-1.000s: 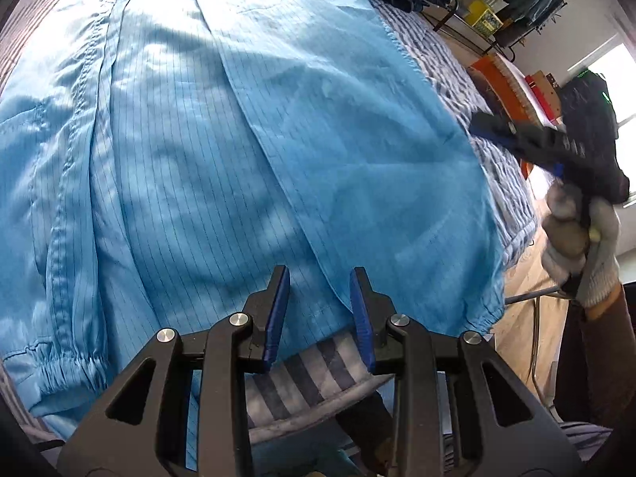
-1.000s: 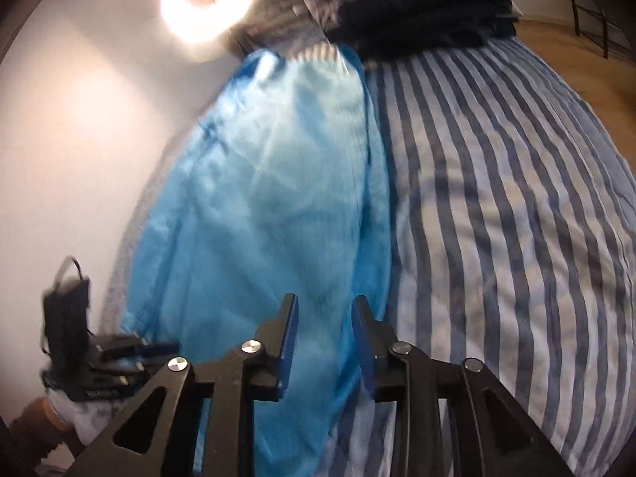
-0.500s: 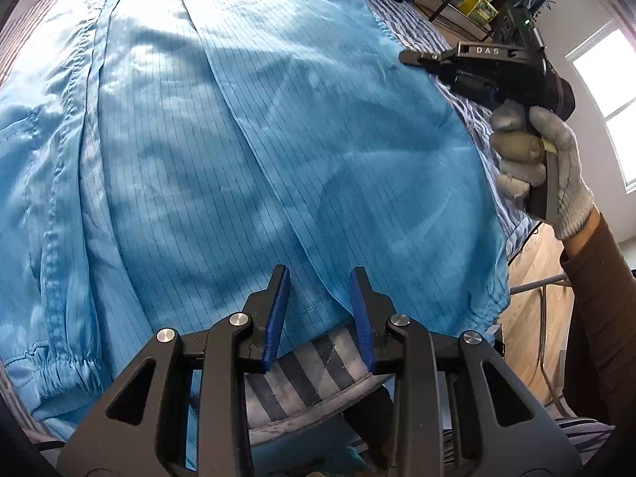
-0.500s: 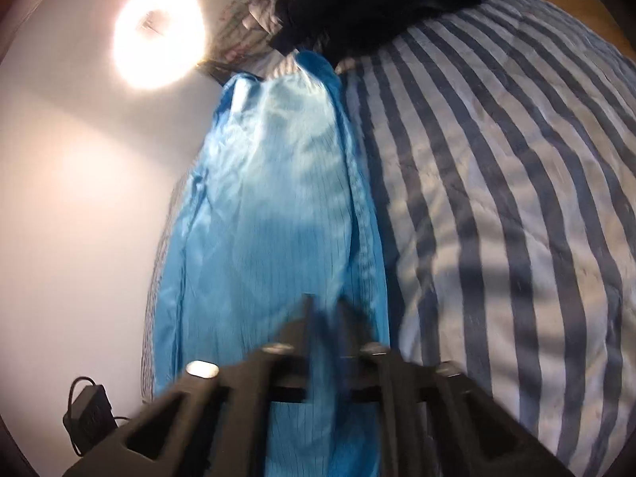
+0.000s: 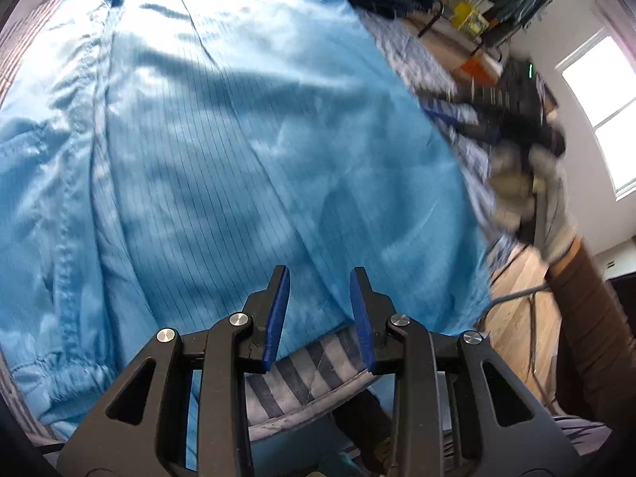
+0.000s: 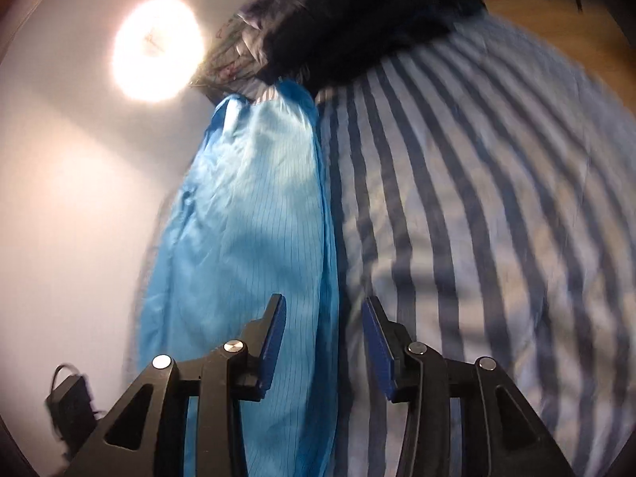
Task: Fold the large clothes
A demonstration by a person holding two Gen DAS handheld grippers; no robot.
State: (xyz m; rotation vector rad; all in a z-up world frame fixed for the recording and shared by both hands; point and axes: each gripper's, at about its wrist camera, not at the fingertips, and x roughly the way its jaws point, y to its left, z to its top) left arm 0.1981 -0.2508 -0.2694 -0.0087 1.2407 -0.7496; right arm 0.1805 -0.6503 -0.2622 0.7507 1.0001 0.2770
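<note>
**Garment spread on bed, both grippers clear of it**

Bed [image 6: 497, 198] with a blue-and-white striped cover carries the work. A light blue pinstriped garment [image 5: 238, 151] lies spread across it, one cuffed sleeve along the left side and its lower hem at the near bed edge. A dark folded pile [image 6: 357, 12] sits at the far end. The left gripper [image 5: 318, 310] hovers over the hem, jaws partly spread, pinching nothing. The right gripper [image 6: 324, 342], held in a gloved hand [image 5: 516, 183], is over the garment's right edge; its jaws are opening, with nothing pressed between them.
</note>
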